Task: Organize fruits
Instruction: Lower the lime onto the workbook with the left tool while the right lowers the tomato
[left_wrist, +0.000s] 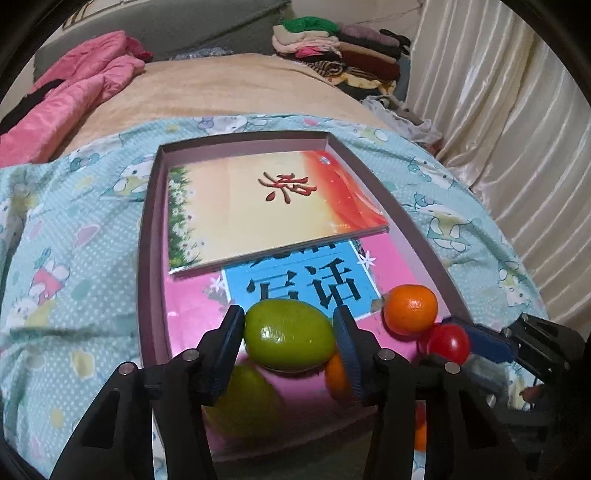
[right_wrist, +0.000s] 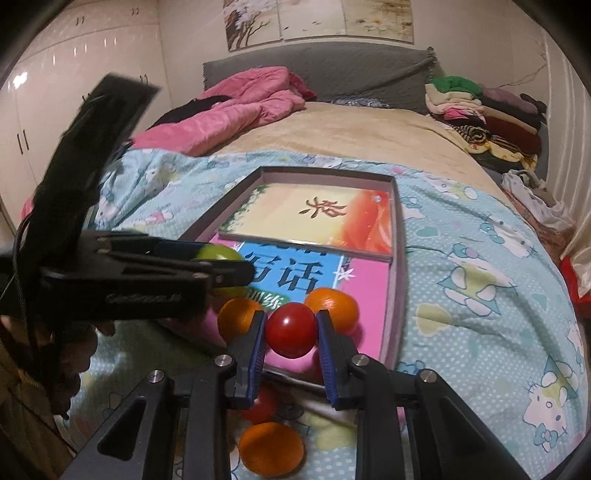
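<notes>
In the left wrist view my left gripper (left_wrist: 289, 319) is shut on a green oval fruit (left_wrist: 290, 338), held just above the near end of a shallow box (left_wrist: 147, 236). A second green fruit (left_wrist: 243, 400) lies under it. One orange (left_wrist: 410, 310) rests in the box, another orange (left_wrist: 335, 373) shows behind my right-hand finger. My right gripper (right_wrist: 291, 322) is shut on a red tomato (right_wrist: 291, 334) over the box's near edge (right_wrist: 400, 236), between two oranges (right_wrist: 238, 317) (right_wrist: 334, 306). Below it, a tomato (right_wrist: 264, 404) and an orange (right_wrist: 271, 448) lie on the bedspread.
The box sits on a blue patterned bedspread (left_wrist: 74, 258) and holds two books (left_wrist: 258, 206) (left_wrist: 306, 288). A pink quilt (right_wrist: 229, 114) and stacked clothes (right_wrist: 487, 110) lie further up the bed. Curtains (left_wrist: 498, 110) hang at the right. The two grippers are close together.
</notes>
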